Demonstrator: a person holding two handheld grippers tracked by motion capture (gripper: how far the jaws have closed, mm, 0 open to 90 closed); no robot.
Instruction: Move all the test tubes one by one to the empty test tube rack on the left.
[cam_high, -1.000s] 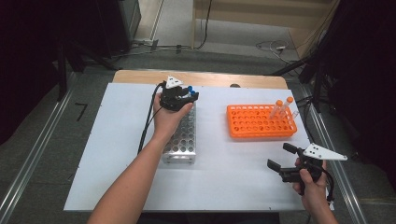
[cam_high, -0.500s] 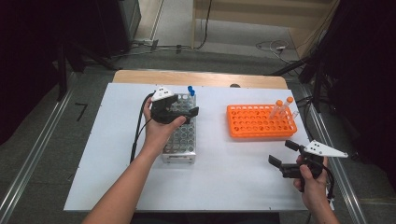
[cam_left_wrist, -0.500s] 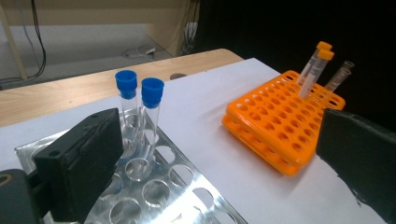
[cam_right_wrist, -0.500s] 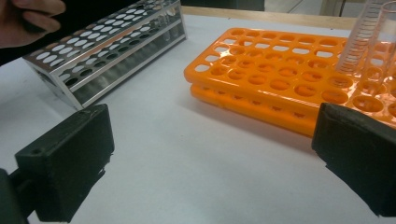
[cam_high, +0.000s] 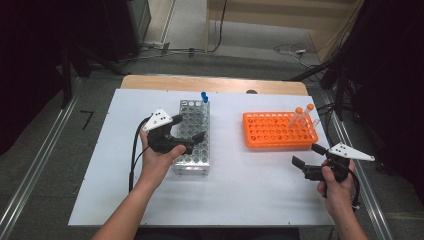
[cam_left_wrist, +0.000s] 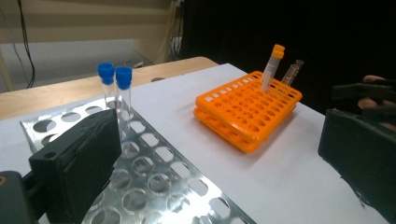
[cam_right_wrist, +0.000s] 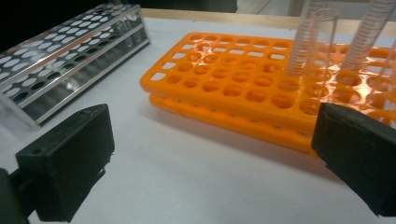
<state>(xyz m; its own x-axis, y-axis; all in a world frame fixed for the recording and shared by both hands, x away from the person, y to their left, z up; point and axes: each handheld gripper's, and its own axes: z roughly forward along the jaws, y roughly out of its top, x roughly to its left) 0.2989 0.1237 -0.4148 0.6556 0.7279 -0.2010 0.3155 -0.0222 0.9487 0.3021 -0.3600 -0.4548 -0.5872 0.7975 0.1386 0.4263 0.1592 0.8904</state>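
Two blue-capped tubes (cam_high: 204, 96) (cam_left_wrist: 115, 77) stand upright in the far corner of a metal rack (cam_high: 195, 112) (cam_left_wrist: 154, 177). My left gripper (cam_high: 187, 128) (cam_left_wrist: 219, 158) hovers over the rack's near half. Its jaws have just been opening and stand open with nothing between them. An orange rack (cam_high: 272, 131) (cam_left_wrist: 238, 112) (cam_right_wrist: 224, 88) at the right holds orange-capped tubes (cam_high: 304, 110) (cam_left_wrist: 273, 63) and a clear uncapped tube (cam_left_wrist: 292, 72) (cam_right_wrist: 317, 42). My right gripper (cam_high: 306, 154) (cam_right_wrist: 210, 163) is open and empty, just in front of the orange rack's near right corner.
Both racks rest on a white tabletop (cam_high: 250, 190) with a wooden strip (cam_high: 215, 84) along its far edge. Bare white surface lies between the racks and in front of them. Cables trail on the floor beyond the table.
The left gripper has drawn back from the metal rack's far end toward the person, its jaws now wide, and a blue-capped tube stands free where it was. The right hand has stayed put.
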